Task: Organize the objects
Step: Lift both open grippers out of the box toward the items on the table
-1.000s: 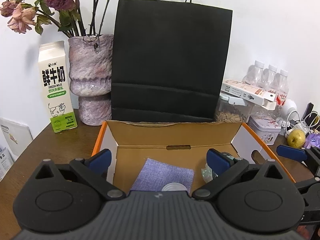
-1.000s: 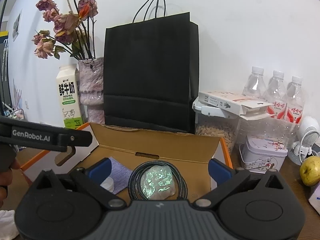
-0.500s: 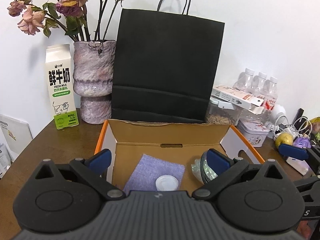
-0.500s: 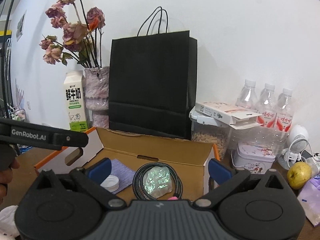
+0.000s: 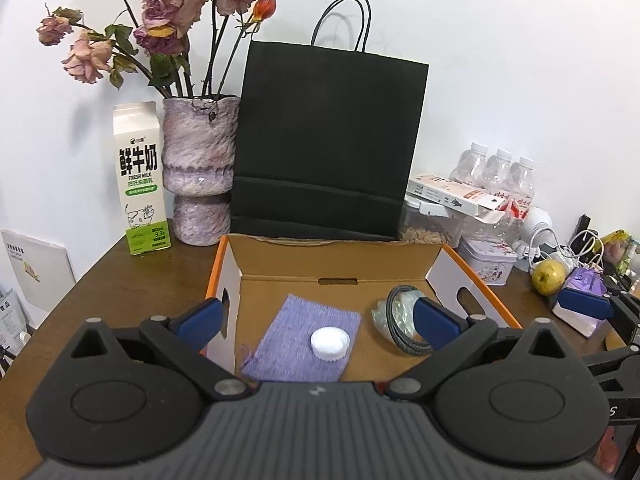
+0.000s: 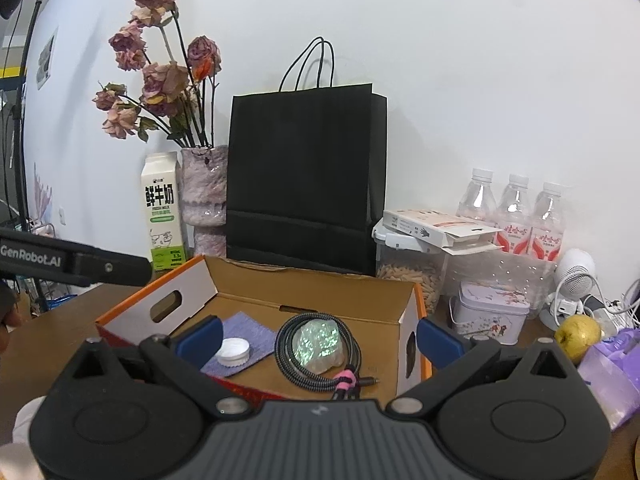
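An open cardboard box (image 5: 340,258) (image 6: 316,288) with orange edges sits on the brown table. Inside lie a purple cloth pouch (image 5: 288,340) (image 6: 256,332), a white round lid (image 5: 330,343) (image 6: 234,351) on the pouch, and a coiled braided cable (image 6: 288,356) (image 5: 400,336) around a glittery translucent lump (image 6: 318,342). My left gripper (image 5: 318,320) is open and empty, above the box's near side. My right gripper (image 6: 318,340) is open and empty, above the box's near right corner.
Behind the box stand a black paper bag (image 5: 328,140), a purple vase of dried roses (image 5: 198,168) and a milk carton (image 5: 140,176). To the right are a food container (image 6: 412,268), water bottles (image 6: 516,208), a small tin (image 6: 490,312), a pear (image 6: 578,336) and cables.
Both grippers have pulled back and up from the box, so more of the box, its contents and the table shows. The contents have not moved.
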{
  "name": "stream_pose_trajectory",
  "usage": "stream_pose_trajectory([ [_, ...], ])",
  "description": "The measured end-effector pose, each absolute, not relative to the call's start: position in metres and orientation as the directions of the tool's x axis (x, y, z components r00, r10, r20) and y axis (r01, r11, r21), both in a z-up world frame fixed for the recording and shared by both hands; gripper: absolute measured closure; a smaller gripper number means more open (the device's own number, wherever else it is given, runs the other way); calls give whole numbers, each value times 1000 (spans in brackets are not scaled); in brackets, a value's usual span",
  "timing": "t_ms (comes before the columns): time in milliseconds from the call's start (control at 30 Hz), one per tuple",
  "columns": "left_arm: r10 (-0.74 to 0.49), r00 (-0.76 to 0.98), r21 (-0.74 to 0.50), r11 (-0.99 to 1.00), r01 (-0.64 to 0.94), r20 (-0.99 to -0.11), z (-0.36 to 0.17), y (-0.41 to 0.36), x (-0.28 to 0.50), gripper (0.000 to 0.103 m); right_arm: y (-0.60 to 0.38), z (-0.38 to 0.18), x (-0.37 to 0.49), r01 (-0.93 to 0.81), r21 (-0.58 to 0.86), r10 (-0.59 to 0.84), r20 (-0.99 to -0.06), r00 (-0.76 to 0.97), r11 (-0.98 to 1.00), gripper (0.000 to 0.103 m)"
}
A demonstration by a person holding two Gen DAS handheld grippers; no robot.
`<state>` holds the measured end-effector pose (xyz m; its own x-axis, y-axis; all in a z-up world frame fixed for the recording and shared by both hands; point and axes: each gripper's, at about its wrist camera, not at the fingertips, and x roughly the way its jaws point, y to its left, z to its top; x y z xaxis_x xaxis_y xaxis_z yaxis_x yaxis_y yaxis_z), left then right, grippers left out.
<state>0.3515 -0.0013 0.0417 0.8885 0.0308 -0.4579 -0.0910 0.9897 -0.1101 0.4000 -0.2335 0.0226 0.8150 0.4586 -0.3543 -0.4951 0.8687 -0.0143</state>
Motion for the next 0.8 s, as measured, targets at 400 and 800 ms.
stream_pose_trajectory([
  [400, 34, 890, -106, 990, -92, -454, 42, 6, 303, 0, -245, 23, 354, -495, -23, 455, -358, 815, 869, 0],
  [800, 37, 896, -83, 993, -82, -443, 35, 16, 254, 0, -251, 13, 297, -501, -25, 466, -330, 821, 865, 0],
])
